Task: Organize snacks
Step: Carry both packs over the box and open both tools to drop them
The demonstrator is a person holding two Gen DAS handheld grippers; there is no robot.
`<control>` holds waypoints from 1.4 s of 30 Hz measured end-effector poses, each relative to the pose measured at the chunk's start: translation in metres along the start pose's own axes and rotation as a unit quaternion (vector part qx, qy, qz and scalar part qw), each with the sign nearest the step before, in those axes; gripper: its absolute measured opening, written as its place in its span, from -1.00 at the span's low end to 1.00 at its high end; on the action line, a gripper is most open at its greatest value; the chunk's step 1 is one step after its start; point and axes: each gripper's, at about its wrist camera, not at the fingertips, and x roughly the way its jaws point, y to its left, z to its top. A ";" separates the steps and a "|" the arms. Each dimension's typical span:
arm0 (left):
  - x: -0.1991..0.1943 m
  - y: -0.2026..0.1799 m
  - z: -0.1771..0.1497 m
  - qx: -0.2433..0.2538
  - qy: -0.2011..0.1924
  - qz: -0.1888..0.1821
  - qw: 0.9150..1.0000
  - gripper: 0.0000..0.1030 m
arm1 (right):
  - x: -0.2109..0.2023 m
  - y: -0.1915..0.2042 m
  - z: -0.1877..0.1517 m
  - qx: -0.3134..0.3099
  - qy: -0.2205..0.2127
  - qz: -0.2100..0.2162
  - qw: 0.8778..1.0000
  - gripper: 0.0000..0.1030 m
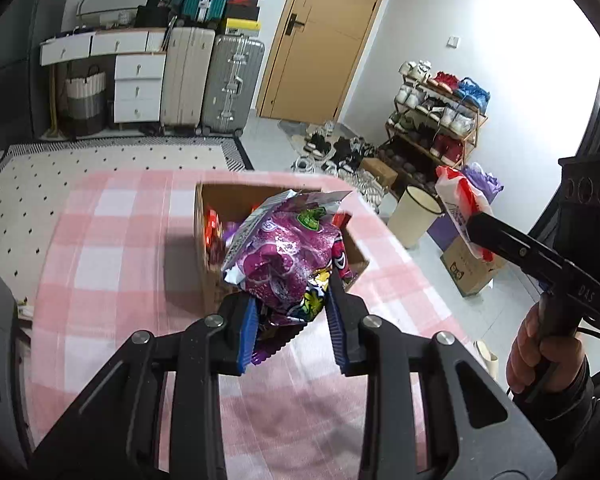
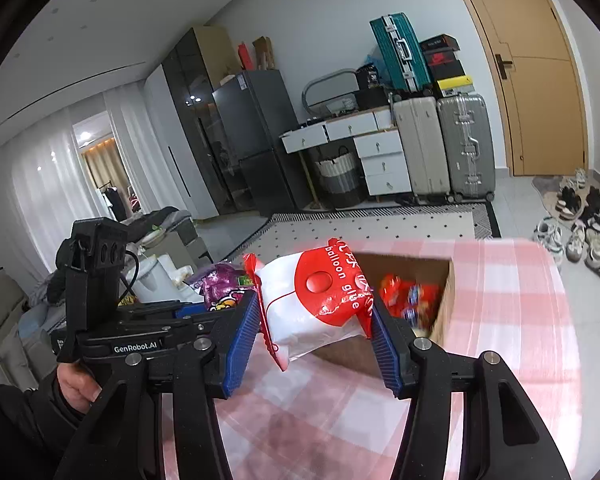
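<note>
My left gripper [image 1: 292, 312] is shut on a purple snack bag [image 1: 288, 264] and holds it above the near side of an open cardboard box [image 1: 204, 240] on the pink checked tablecloth [image 1: 100, 248]. Red snack packs [image 1: 213, 227] lie inside the box. My right gripper [image 2: 314, 338] is shut on a white and red bag marked "balloon glue" [image 2: 320, 300], held above the table in front of the same box [image 2: 444, 308]. The right gripper also shows in the left wrist view [image 1: 476, 228], off to the right of the box with its bag [image 1: 454, 196].
The table's far edge drops to a dotted rug [image 1: 100, 164]. Past the right edge stand a white bin [image 1: 414, 216], a cardboard carton [image 1: 472, 272] and a shoe rack [image 1: 436, 120]. Suitcases [image 1: 208, 80] and drawers [image 1: 138, 88] line the back wall.
</note>
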 end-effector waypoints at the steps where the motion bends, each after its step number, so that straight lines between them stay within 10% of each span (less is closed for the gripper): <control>1: -0.004 0.000 0.007 0.002 -0.002 -0.001 1.000 -0.47 | 0.000 0.003 0.007 -0.005 0.000 -0.001 1.000 0.05; 20: 0.016 -0.009 0.122 0.028 0.000 0.019 0.999 -0.46 | 0.046 -0.003 0.107 -0.029 -0.006 -0.012 0.999 0.05; 42: 0.181 0.037 0.103 0.013 0.077 0.024 0.997 -0.46 | 0.164 -0.066 0.076 0.003 0.063 -0.035 0.997 0.07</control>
